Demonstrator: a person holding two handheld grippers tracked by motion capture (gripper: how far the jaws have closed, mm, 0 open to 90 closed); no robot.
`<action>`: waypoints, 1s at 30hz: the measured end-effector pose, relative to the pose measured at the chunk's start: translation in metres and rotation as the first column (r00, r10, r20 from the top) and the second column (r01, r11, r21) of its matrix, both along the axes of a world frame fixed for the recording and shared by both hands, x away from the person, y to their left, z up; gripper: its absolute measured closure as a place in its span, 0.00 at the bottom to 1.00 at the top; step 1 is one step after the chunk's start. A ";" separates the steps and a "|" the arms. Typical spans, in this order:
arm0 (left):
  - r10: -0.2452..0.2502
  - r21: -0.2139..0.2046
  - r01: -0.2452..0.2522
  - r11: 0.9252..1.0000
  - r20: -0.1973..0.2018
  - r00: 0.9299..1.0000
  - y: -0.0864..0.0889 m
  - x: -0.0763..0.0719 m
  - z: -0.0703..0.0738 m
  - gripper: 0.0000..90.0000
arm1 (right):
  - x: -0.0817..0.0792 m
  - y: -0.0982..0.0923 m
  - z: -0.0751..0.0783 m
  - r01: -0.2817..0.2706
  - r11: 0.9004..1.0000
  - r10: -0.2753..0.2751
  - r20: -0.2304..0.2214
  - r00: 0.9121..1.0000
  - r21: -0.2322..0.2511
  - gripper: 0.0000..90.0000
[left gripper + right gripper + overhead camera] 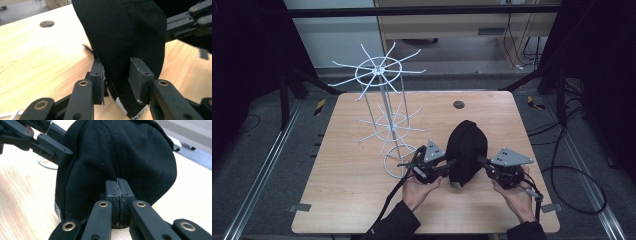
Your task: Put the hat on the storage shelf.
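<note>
While both grippers flank the black cap [467,150] standing on the worktop [352,175], right gripper [119,195] pinched tight on its fabric, left gripper [122,80] loosely astride its edge, pads apart, cap's lower rim cut off, white rack [384,115] nearby.

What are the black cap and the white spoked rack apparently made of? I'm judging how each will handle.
The black cap: woven cloth, probably cotton twill, matte, with visible weave, stitched seams and soft folds. The white spoked rack: thin wire, likely painted or coated metal, judging by its slender, stiff rods and even white surface.
</note>
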State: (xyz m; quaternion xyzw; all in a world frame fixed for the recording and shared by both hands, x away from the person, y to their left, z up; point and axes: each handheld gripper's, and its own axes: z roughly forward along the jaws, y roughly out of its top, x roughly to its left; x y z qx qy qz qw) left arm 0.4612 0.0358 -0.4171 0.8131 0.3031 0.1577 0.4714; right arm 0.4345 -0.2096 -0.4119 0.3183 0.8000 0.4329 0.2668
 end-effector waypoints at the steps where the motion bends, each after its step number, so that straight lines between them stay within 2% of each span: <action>1: 0.009 0.012 -0.009 1.000 0.004 1.000 0.001 0.000 -0.002 0.72 | 0.001 0.002 -0.001 -0.002 1.000 0.002 -0.005 1.000 -0.005 0.99; 4: 0.028 0.030 -0.028 0.999 0.014 1.000 0.002 -0.001 -0.006 0.71 | 0.004 0.006 -0.001 0.000 1.000 0.000 -0.013 1.000 -0.016 0.99; 7: 0.075 0.071 -0.078 0.994 0.044 0.996 0.005 -0.004 -0.015 0.70 | 0.010 0.015 -0.002 -0.001 0.999 0.000 -0.022 1.000 -0.043 0.99; 11: 0.099 0.095 -0.105 0.990 0.061 0.993 0.010 -0.005 -0.023 0.70 | 0.012 0.020 -0.006 -0.003 0.999 0.003 -0.015 1.000 -0.048 0.98; 20: 0.128 0.120 -0.133 0.984 0.048 0.991 0.017 -0.004 -0.035 0.68 | 0.021 0.031 -0.011 -0.023 0.999 0.022 -0.008 1.000 -0.035 0.98; 23: 0.142 0.129 -0.146 0.981 0.038 0.989 0.020 -0.004 -0.040 0.68 | 0.028 0.040 -0.017 -0.023 0.998 0.022 -0.013 1.000 -0.051 0.98; 26: 0.147 0.130 -0.149 0.980 0.031 0.989 0.024 -0.005 -0.043 0.67 | 0.031 0.042 -0.020 -0.018 0.999 0.017 -0.020 1.000 -0.033 0.96; 30: 0.129 0.145 -0.131 0.981 0.023 0.991 0.030 -0.008 -0.043 0.64 | 0.030 0.037 -0.017 0.008 1.000 -0.008 0.000 1.000 -0.004 0.91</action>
